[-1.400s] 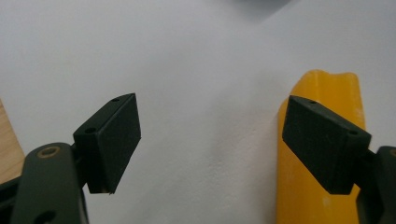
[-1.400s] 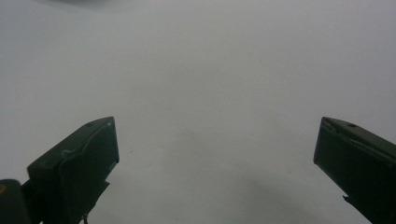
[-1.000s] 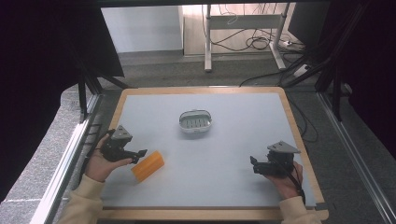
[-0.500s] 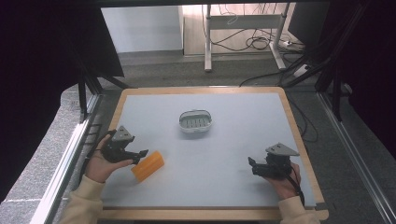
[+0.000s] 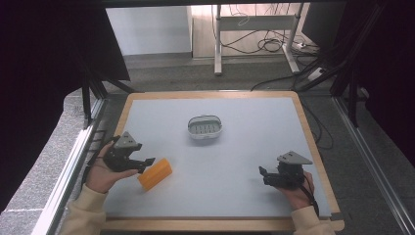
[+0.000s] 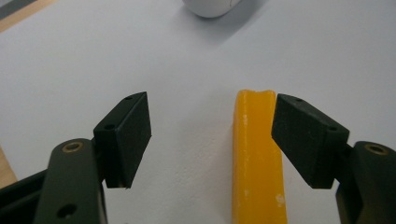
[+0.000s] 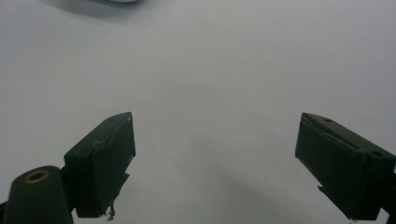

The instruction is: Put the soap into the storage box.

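Grey matting on the wood-rimmed table (image 5: 313, 147) carries an orange rectangular soap-like block (image 5: 154, 174) at lower left, straddled untouched by the wide-open left gripper (image 5: 145, 164), presumably for lifting toward the white slotted oval dish (image 5: 205, 128); the right gripper (image 5: 262, 176) is parked open, empty.

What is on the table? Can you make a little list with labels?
table: grey top with a wooden rim
orange block: lying flat, front left
dish: white, slatted, near the middle
left gripper: open, block between its fingers, beside one finger
right gripper: open, nothing between its fingers
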Available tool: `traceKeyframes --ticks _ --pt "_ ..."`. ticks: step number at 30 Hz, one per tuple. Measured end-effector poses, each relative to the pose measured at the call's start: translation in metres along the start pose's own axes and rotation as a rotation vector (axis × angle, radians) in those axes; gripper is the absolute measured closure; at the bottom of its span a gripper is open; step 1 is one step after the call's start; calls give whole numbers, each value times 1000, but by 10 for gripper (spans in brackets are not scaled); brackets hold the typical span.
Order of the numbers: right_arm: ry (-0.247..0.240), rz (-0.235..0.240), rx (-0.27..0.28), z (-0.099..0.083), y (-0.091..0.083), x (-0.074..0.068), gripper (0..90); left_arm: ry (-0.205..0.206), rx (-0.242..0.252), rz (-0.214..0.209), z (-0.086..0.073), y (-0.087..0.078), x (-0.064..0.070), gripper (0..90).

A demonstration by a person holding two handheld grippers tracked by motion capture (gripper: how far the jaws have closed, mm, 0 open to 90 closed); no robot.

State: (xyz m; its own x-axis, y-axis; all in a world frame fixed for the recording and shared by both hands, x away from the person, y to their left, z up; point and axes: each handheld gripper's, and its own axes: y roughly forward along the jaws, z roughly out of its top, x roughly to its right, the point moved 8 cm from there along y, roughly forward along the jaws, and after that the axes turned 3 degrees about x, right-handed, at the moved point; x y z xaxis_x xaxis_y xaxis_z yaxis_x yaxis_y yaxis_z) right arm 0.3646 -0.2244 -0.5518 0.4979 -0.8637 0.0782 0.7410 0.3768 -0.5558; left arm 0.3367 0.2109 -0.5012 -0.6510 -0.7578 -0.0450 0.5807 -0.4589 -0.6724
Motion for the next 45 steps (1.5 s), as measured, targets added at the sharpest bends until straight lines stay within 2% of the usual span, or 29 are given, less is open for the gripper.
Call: traceKeyframes --ticks 9,14,25,28,33,40,43,44,45 --pt "5 -6 -12 -2 1 1 130 -29 13 -19 1 -5 3 258" --pt "40 23 -2 -1 0 0 135 -9 4 -48 2 -5 9 246" --pt "28 27 -4 0 0 -3 139 22 -37 -92 1 3 23 259" --pt "24 23 -5 -1 0 -3 140 30 -52 -102 1 5 26 271" --pt "23 21 -5 -1 0 -3 140 18 -80 -101 -1 10 28 283" --pt "20 21 -5 -1 0 -3 141 27 -150 -106 -7 25 33 291" --pt "17 19 -8 -1 0 -3 140 23 -177 -113 -10 29 34 307" --pt "15 12 -11 -1 0 -3 140 25 -203 -112 -13 32 34 326" --pt "15 12 -11 -1 0 -3 140 25 -203 -112 -13 32 34 331"
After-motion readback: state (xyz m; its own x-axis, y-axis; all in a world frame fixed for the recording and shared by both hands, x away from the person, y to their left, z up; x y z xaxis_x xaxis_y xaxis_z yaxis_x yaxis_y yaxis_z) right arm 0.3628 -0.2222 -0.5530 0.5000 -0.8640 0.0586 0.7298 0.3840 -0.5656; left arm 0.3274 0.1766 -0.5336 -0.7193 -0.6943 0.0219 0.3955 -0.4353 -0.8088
